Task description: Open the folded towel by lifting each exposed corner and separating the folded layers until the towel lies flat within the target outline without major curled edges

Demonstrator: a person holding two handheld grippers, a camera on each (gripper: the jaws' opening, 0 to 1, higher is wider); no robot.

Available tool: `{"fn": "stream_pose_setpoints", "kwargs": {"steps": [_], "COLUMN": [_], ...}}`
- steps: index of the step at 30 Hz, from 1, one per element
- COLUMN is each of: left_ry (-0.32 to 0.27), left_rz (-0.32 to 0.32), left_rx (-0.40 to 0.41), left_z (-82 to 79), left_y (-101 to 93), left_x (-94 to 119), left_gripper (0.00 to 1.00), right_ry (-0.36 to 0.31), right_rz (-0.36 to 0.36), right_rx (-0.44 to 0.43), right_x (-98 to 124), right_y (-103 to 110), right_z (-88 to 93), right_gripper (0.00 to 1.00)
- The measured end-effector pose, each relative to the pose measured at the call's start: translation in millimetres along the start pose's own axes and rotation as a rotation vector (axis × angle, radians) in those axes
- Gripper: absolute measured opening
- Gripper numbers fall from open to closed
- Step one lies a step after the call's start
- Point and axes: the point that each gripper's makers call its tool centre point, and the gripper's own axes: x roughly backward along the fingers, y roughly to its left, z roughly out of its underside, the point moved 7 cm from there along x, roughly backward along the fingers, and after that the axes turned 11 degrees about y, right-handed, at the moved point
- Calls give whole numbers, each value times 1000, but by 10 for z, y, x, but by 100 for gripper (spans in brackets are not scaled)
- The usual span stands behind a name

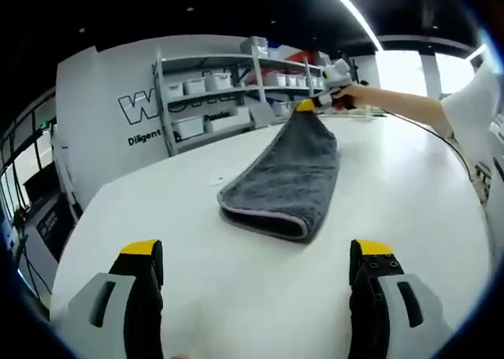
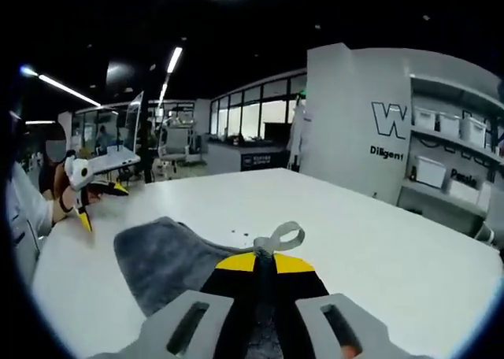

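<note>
Right gripper (image 2: 264,266), seen in its own view, has its two yellow-tipped jaws pressed together on the grey towel (image 2: 169,260); the cloth comes out between the jaws and a small grey hanging loop (image 2: 285,237) stands up just past the tips, toward 12 o'clock. From there the towel spreads toward 9 o'clock over the white table (image 2: 378,241). In the left gripper view the same gripper (image 1: 309,105) appears far off at about 1 o'clock, held by a hand (image 1: 345,98), and it pinches the far end of the towel (image 1: 287,174) and lifts it a little above the table (image 1: 197,209).

Left gripper (image 1: 256,257) shows wide open in its own view: the two jaws rise from the bottom well apart, with nothing between them except bare table. The towel lies beyond the jaws, toward 12 o'clock, as a long folded strip. Its near end is a rounded fold with a pale edge, resting on the table, and the strip narrows toward the lifted far end. In the right gripper view the left gripper (image 2: 93,205) is at 9 o'clock, near the towel but apart from it, its tips also spread.

Behind the table there are grey shelves (image 1: 216,95) with white boxes and a white wall (image 1: 110,107) with dark letters.
</note>
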Motion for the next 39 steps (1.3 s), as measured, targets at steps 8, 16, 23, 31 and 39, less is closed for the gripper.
{"fn": "stream_pose_setpoints", "kwargs": {"steps": [8, 16, 23, 31, 39], "left_ry": [2, 5, 5, 5, 4], "left_rz": [-1, -2, -1, -2, 0], "left_rx": [0, -1, -2, -4, -3], "left_z": [3, 8, 6, 5, 5], "left_y": [2, -3, 0, -3, -1], "left_x": [-4, -8, -5, -2, -1], "left_gripper": [97, 97, 97, 97, 97], "right_ry": [-13, -16, -19, -24, -38], "right_rz": [-12, -18, -26, -46, -53], "right_rx": [12, 31, 35, 42, 61], "right_x": [62, 87, 101, 145, 206], "right_y": [54, 100, 128, 156, 216], "right_z": [-32, -59, -54, -32, -40], "right_gripper": [1, 1, 1, 1, 1]}}
